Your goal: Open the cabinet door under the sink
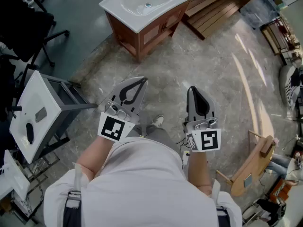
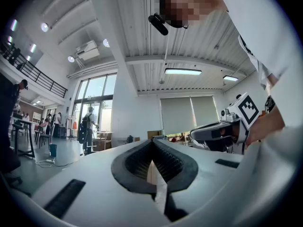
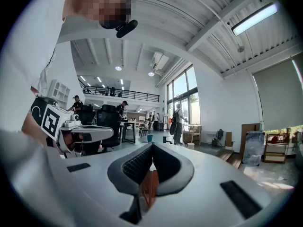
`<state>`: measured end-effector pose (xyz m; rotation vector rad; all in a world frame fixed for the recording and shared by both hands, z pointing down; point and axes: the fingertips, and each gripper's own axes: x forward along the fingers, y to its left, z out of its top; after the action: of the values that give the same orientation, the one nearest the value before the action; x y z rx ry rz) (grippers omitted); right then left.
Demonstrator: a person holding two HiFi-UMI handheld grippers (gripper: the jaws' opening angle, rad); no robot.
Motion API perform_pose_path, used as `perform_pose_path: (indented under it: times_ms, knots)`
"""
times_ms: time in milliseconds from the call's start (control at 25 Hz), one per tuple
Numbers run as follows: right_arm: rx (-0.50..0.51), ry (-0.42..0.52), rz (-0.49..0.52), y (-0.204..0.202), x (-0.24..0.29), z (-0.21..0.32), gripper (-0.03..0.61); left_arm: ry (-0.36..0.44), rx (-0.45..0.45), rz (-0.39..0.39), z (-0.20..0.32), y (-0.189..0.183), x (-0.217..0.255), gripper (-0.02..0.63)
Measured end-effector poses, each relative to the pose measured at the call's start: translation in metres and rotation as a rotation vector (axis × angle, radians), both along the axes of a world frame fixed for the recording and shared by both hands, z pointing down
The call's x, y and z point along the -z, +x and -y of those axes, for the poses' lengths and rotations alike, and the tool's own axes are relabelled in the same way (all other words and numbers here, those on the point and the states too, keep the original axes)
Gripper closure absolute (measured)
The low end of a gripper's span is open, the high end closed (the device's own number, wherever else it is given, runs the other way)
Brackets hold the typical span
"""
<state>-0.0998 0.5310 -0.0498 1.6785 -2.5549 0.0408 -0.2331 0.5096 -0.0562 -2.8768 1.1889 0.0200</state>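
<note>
Open floor (image 1: 189, 65) ahead to the sink cabinet (image 1: 156, 32), white stand (image 1: 35, 112) left, wooden chair (image 1: 258, 162) right.

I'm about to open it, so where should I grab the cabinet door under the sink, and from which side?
Likely the cabinet door by its free edge, on the panelled wooden front below the sink, approached head-on from the stone floor that the front faces. No handle can be made out at this distance.

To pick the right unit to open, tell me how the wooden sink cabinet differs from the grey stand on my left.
The wooden sink cabinet has panelled fronts that look closed; the grey stand is an open frame. The cabinet stands farther ahead, while the stand is close by at the left. Both are topped in white.
</note>
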Motion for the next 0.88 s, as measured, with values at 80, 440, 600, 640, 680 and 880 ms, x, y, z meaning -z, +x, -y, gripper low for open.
perform_pose_path:
  times_ms: [80, 440, 600, 640, 680, 880]
  knots:
    - [0.0, 0.022, 0.005, 0.002, 0.003, -0.001, 0.548, 0.017, 0.008, -0.01, 0.0, 0.004, 0.003, 0.604]
    - [0.018, 0.049, 0.071, 0.048, 0.01, -0.004, 0.546, 0.043, 0.019, -0.005, -0.004, 0.047, 0.012, 0.604]
    - [0.033, 0.043, 0.051, 0.068, 0.001, -0.003, 0.546, 0.032, 0.032, 0.011, -0.002, 0.066, 0.005, 0.604]
    - [0.044, 0.042, 0.05, 0.073, -0.002, -0.004, 0.546, 0.032, 0.038, 0.014, -0.003, 0.071, 0.003, 0.604]
    - [0.056, 0.04, 0.057, 0.079, -0.005, -0.005, 0.546, 0.034, 0.046, 0.02, -0.005, 0.077, 0.002, 0.604]
    - [0.103, 0.009, 0.109, 0.104, -0.029, -0.004, 0.546, 0.032, 0.109, 0.05, -0.013, 0.091, -0.008, 0.604]
